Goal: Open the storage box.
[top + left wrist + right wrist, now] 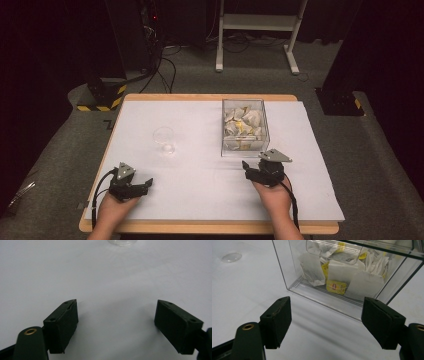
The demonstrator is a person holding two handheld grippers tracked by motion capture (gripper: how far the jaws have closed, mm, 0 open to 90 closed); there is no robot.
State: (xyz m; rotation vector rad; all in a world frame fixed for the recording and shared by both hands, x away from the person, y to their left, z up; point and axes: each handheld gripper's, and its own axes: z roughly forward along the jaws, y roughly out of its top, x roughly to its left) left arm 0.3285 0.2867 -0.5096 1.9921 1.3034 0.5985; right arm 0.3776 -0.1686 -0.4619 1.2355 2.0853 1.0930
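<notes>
A clear plastic box [244, 128] holding several white tea bags [337, 272] with yellow tags stands right of the table's middle. A clear glass cup [164, 141] stands left of it; its base [122, 242] shows at the top of the left gripper view. My left gripper [146, 183] rests near the front left, open, nothing between its jaws [116, 320]. My right gripper [245, 166] lies just in front of the box, open, its jaws [325, 322] empty and pointing at the box's near wall [322, 297].
The table is covered by a white sheet [200, 190] with a wooden edge [210, 229] at the front. Beyond the table stand a white metal frame [257, 30], cables on the floor and a black-and-yellow striped base [102, 100].
</notes>
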